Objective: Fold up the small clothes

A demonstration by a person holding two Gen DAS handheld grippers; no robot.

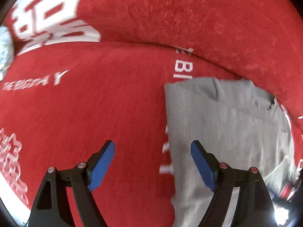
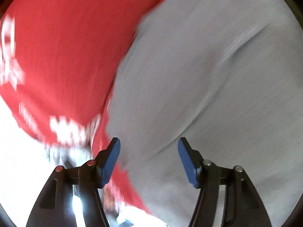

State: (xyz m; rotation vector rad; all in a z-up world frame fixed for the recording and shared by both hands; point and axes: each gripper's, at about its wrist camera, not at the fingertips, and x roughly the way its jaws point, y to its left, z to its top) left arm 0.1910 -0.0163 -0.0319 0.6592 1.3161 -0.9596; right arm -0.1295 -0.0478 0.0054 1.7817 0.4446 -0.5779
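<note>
A grey garment [image 1: 223, 124] lies flat on a red blanket [image 1: 113, 104] with white lettering. In the left wrist view it fills the lower right, with a straight left edge. My left gripper [image 1: 152, 151] points down over that edge, jaws wide apart, nothing between the blue pads. In the right wrist view the same grey garment [image 2: 208, 87] covers the right half, with a soft crease across it, and the picture is blurred. My right gripper [image 2: 148, 149] hovers over the cloth near its left edge, jaws apart, and no fabric is pinched between the pads.
The red blanket [image 2: 66, 47] has a raised fold running across the top of the left wrist view. A pale patterned item [image 1: 4, 51] shows at the far left edge. Bright white ground [image 2: 17, 151] lies beyond the blanket's edge at lower left of the right wrist view.
</note>
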